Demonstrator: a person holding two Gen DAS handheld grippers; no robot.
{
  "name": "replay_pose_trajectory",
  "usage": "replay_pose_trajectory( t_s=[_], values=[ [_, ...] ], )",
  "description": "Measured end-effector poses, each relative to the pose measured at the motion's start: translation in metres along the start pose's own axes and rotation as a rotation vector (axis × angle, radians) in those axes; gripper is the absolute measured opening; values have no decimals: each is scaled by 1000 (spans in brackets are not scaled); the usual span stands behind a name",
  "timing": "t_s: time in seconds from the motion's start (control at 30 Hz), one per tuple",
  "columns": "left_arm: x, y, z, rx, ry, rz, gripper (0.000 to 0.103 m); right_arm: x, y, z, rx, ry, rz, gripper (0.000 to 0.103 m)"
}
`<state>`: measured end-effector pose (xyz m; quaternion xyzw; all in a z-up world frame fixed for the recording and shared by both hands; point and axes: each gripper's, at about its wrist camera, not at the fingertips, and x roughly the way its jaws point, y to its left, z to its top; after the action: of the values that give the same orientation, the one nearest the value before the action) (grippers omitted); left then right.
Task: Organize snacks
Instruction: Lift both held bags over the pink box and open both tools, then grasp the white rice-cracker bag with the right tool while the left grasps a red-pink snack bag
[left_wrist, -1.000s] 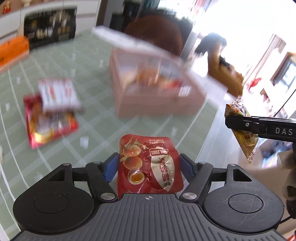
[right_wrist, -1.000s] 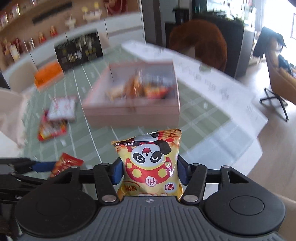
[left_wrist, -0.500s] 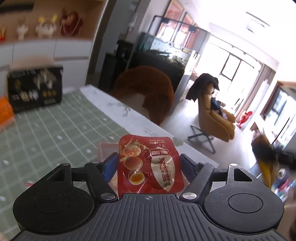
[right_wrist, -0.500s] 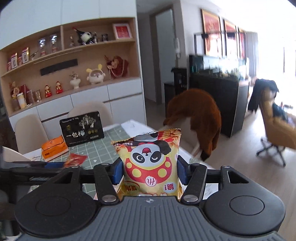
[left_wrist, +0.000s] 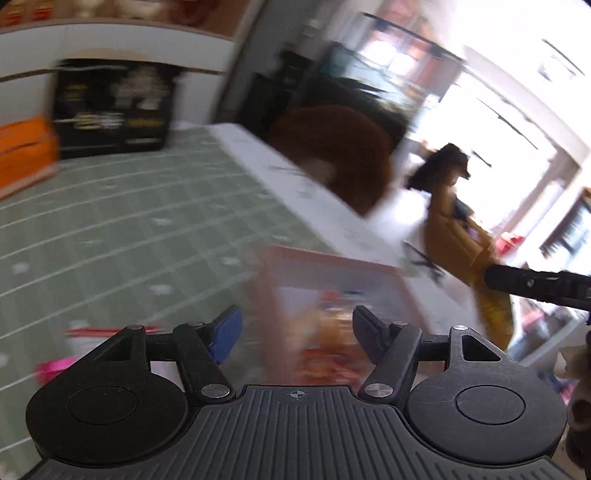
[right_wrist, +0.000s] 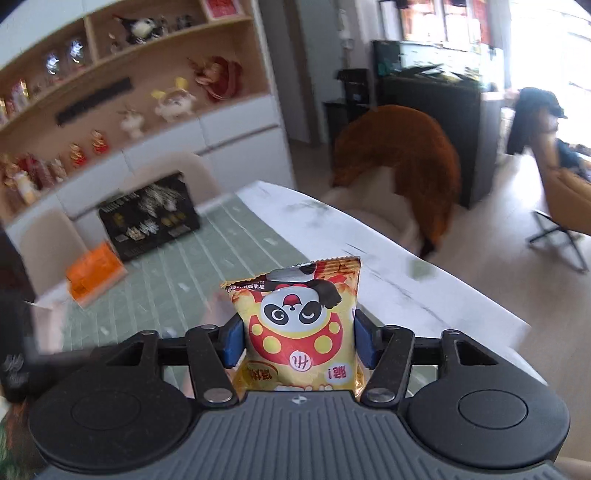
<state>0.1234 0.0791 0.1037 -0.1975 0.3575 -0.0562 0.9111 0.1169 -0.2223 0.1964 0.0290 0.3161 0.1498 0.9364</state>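
Note:
My left gripper (left_wrist: 295, 332) is open and empty, held above the pink storage box (left_wrist: 332, 266), which is blurred and holds several snack packets (left_wrist: 328, 332). The red egg packet is no longer between its fingers. My right gripper (right_wrist: 297, 338) is shut on a yellow panda snack packet (right_wrist: 299, 325), held upright over the near part of the table. In the left wrist view the right gripper's black finger (left_wrist: 535, 286) shows at the right with the yellow packet (left_wrist: 495, 314) hanging from it.
A green grid mat (left_wrist: 110, 229) covers the white table (right_wrist: 388, 266). A black gift box (right_wrist: 147, 218) and an orange box (right_wrist: 96, 275) stand at the far end. A pink and white packet (left_wrist: 66, 354) lies left of the box. A brown chair (right_wrist: 402, 158) stands behind the table.
My left gripper has opened and the red egg packet has left it. The left view has tipped down over the pink box. My right gripper still holds the panda packet.

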Motion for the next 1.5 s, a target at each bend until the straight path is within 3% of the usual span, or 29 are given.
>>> replay_pose_trajectory(
  t_s=[0.03, 0.13, 0.27, 0.4, 0.47, 0.63, 0.8, 0.97, 1.07, 1.2, 1.5],
  values=[
    [-8, 17, -1, -38, 1, 56, 72, 15, 8, 5, -36, 20, -21, 86],
    [-28, 60, -10, -129, 10, 161, 72, 42, 26, 5, -97, 54, -98, 86],
    [-46, 103, -30, -220, 53, 238, 71, 40, 46, -19, -114, 70, 34, 87],
    [-59, 114, -43, -234, 55, 244, 62, 64, 94, -52, -177, 154, 139, 87],
    [-73, 114, -46, -233, 30, 245, 61, 79, 121, -67, -196, 207, 206, 87],
    [-95, 121, -43, -267, -16, 259, 61, 113, 185, -101, -259, 303, 278, 87],
    [-92, 136, -50, -295, 13, 260, 61, 161, 220, -108, -239, 335, 257, 87],
    [-80, 145, -54, -306, 37, 243, 61, 201, 215, -109, -173, 420, 200, 87],
    [-72, 144, -55, -303, 45, 229, 61, 192, 209, -113, -179, 419, 239, 75],
    [-65, 139, -57, -289, 62, 214, 61, 156, 208, -127, -277, 382, 237, 75],
    [-13, 109, -49, -180, 135, 258, 61, 73, 157, -169, -257, 391, 255, 74]
  ],
)
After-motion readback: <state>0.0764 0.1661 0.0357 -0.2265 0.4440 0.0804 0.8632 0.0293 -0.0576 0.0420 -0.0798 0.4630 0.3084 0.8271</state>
